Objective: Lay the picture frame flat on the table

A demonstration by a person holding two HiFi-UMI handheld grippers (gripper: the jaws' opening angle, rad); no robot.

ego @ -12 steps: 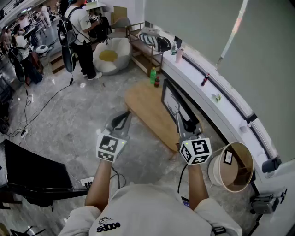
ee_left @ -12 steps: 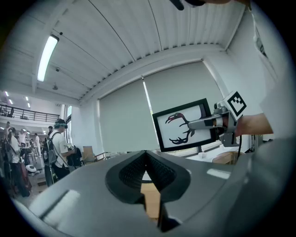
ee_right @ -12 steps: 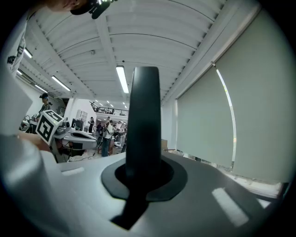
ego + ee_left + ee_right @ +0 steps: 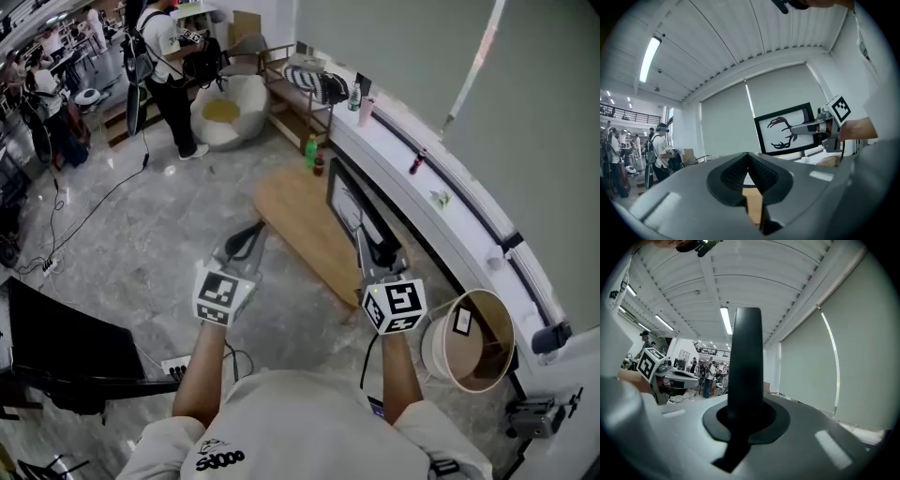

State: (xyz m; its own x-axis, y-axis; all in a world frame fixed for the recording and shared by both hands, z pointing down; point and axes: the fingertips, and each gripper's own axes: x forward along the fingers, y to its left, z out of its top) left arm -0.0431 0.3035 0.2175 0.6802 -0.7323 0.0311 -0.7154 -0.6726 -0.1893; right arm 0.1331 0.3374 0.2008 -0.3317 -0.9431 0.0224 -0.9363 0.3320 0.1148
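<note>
My left gripper hangs over the floor just left of the bench, jaws together on nothing. In the left gripper view the dark ribbed pads meet at the tip, with only pale wood showing below them. The bench is a low slab of light wood with rounded corners and a smooth top, and a green bottle stands at its far end. The picture frame stands upright along the right side of the bench, near its edge. It is a thin, dark, hard-edged rectangle around a white sheet with a black antler drawing; whether it is glazed I cannot tell. My right gripper has its jaws clamped on the frame's near upright edge, which fills the middle of the right gripper view as a smooth dark bar.

My worry is that one narrow grip on a smooth rail is all that steers it. As I tip it, I judge the frame could pivot in the jaws and drop flat with a slap, or its foot could skid off the bench's right edge. Tipped leftward it has bare wood to land on, and my idle left gripper could steady the top
</note>
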